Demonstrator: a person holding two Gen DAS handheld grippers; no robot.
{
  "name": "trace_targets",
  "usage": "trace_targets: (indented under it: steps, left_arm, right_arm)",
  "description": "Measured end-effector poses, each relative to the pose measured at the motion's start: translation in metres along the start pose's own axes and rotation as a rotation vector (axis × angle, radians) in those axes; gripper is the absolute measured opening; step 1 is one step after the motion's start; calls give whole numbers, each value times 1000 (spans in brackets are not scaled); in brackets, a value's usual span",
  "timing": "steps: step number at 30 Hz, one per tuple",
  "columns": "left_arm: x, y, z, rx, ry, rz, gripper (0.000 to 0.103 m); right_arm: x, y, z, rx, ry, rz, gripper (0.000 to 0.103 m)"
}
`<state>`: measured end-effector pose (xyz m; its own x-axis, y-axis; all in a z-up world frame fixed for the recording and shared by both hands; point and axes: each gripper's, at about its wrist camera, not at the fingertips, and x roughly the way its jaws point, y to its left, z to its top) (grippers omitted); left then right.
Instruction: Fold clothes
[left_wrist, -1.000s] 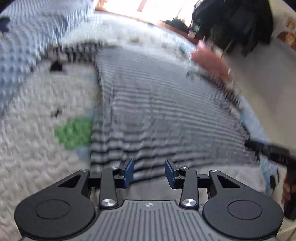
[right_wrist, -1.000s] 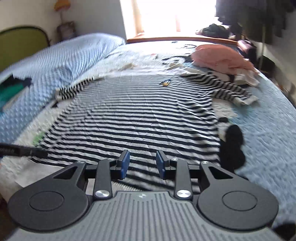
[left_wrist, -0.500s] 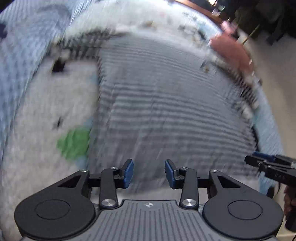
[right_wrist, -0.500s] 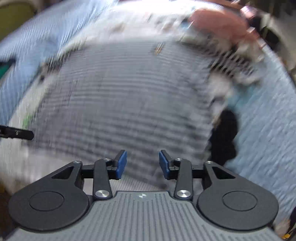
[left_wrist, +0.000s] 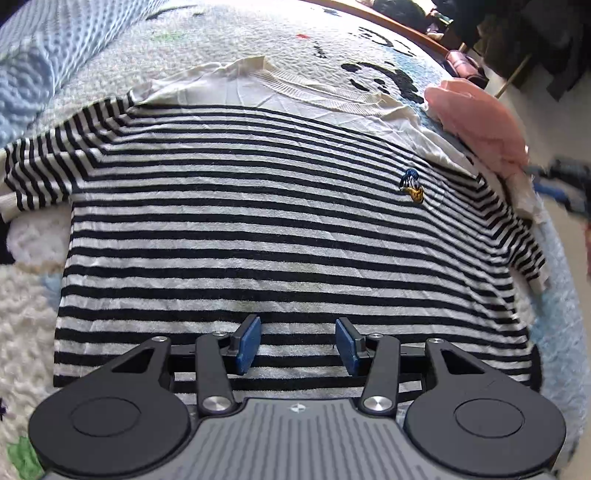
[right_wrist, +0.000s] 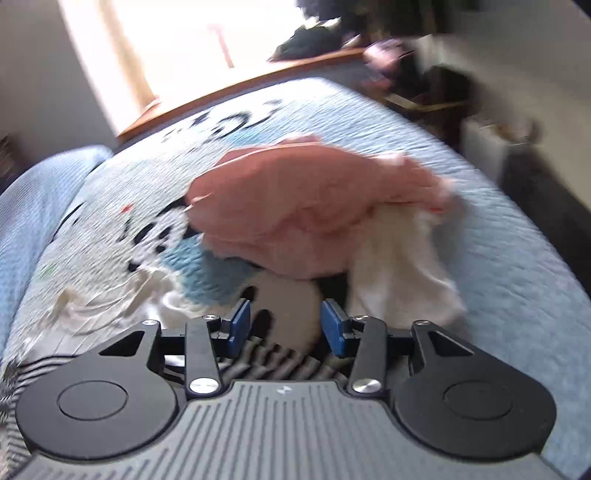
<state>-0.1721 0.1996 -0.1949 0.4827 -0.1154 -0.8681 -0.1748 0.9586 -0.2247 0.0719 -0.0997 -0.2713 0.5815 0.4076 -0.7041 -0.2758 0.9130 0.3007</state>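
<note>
Shirt: striped shirt (left_wrist: 280, 221) flat on bed (left_wrist: 33, 314), ready to fold | Jaws: your left gripper (left_wrist: 297, 341) opening, empty; right gripper (right_wrist: 283, 326) closing, empty

No words, numbers or brand names can be read in either view. The only marks are pictures: a small embroidered duck-head emblem (left_wrist: 412, 189) on the striped shirt (left_wrist: 280, 236), right of centre in the left wrist view, and black cartoon shapes on the bedspread (left_wrist: 373, 51), upper right, too broken to read as letters.
</note>
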Motion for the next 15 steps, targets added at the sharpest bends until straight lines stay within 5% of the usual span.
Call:
trace_targets:
  steps: [5, 10, 15]
  left_arm:
    - [5, -14, -6, 84, 4, 26, 60]
    - [8, -3, -1, -58, 8, -22, 64]
    - [7, 1, 1, -71, 10, -42, 66]
  right_arm:
    - [57, 18, 32, -68, 119, 104, 23]
    - [88, 57, 38, -227, 193, 142, 23]
    - [99, 86, 21, -400, 267, 140, 23]
